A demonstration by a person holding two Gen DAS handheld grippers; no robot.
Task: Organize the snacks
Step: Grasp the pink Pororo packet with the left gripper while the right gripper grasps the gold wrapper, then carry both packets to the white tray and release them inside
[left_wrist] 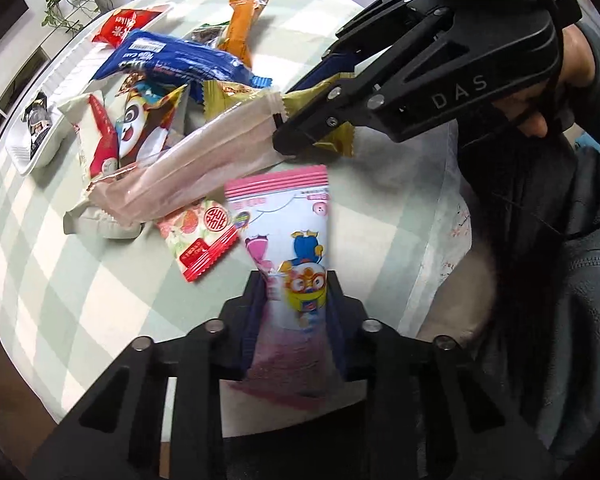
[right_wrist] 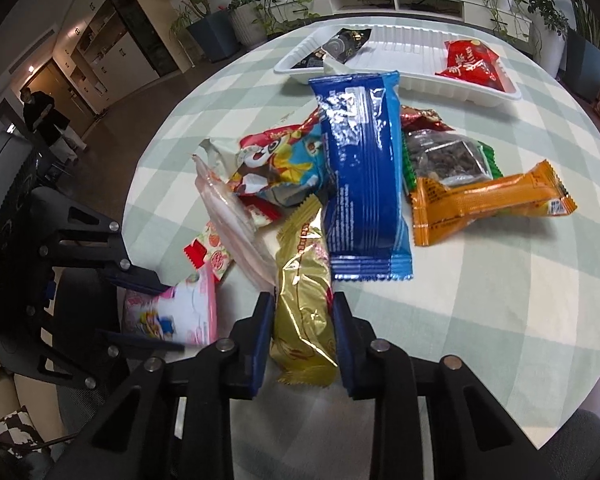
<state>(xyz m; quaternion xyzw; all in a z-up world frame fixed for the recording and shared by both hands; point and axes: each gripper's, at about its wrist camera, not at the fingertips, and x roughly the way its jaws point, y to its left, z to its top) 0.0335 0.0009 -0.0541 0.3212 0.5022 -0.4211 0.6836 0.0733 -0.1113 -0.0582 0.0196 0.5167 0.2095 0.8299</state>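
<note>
My left gripper (left_wrist: pixel 296 284) is shut on a pink cartoon packet (left_wrist: pixel 288 236) low over the checked tablecloth; the right wrist view shows that packet (right_wrist: pixel 180 316) between its fingers (right_wrist: pixel 140 280). My right gripper (right_wrist: pixel 302 310) is shut on a gold packet (right_wrist: pixel 304 300) at the near edge of the snack pile, and its tip shows in the left wrist view beside the gold packet (left_wrist: pixel 334 138). The pile holds a blue packet (right_wrist: pixel 360 184), an orange packet (right_wrist: pixel 488 200), a panda packet (right_wrist: pixel 276 160) and a clear pinkish wrapper (right_wrist: pixel 236 224).
A white tray (right_wrist: pixel 404 40) at the far side of the round table holds a black packet (right_wrist: pixel 340 46) and a red packet (right_wrist: pixel 472 64). A small strawberry packet (left_wrist: pixel 198 236) lies beside the pink one. Potted plants line the far wall. A person stands far left.
</note>
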